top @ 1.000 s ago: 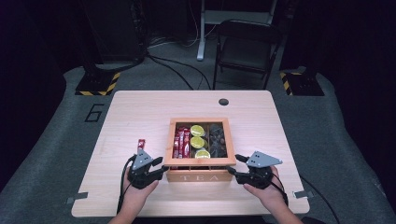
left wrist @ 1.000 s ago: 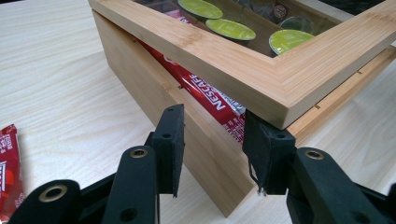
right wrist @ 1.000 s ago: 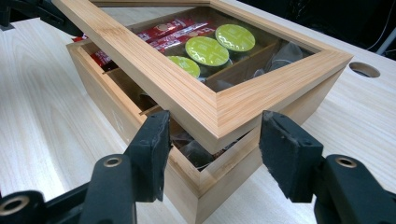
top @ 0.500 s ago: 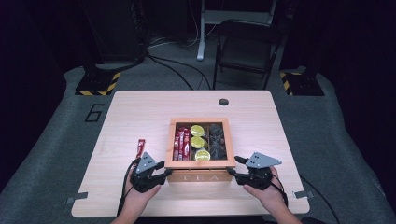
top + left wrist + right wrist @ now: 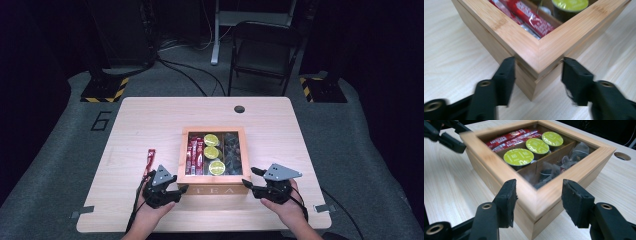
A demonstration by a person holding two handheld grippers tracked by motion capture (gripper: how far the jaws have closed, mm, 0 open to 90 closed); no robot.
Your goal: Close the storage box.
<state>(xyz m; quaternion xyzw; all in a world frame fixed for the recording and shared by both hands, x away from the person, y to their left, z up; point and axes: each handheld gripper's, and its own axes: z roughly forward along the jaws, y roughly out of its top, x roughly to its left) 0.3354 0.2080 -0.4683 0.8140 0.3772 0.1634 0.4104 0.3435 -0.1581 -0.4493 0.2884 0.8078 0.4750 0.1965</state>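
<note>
Two near corners of the wooden tea box (image 5: 214, 190), which sits at the table's (image 5: 150, 125) near middle, lie between your spread jaws: left gripper (image 5: 537, 75) and right gripper (image 5: 537, 200) both straddle a corner without clamping it. Close unevenly and I judge the box could twist or its glass lid lift, shaking the green capsules (image 5: 519, 157) and red sachets (image 5: 506, 137). One red sachet (image 5: 149, 160) lies loose just beside your left hand (image 5: 150, 215).

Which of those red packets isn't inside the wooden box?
The single red packet lying flat on the bare table, left of the tea box, just beyond the left gripper. The other red packets sit in the box's left compartment.
</note>
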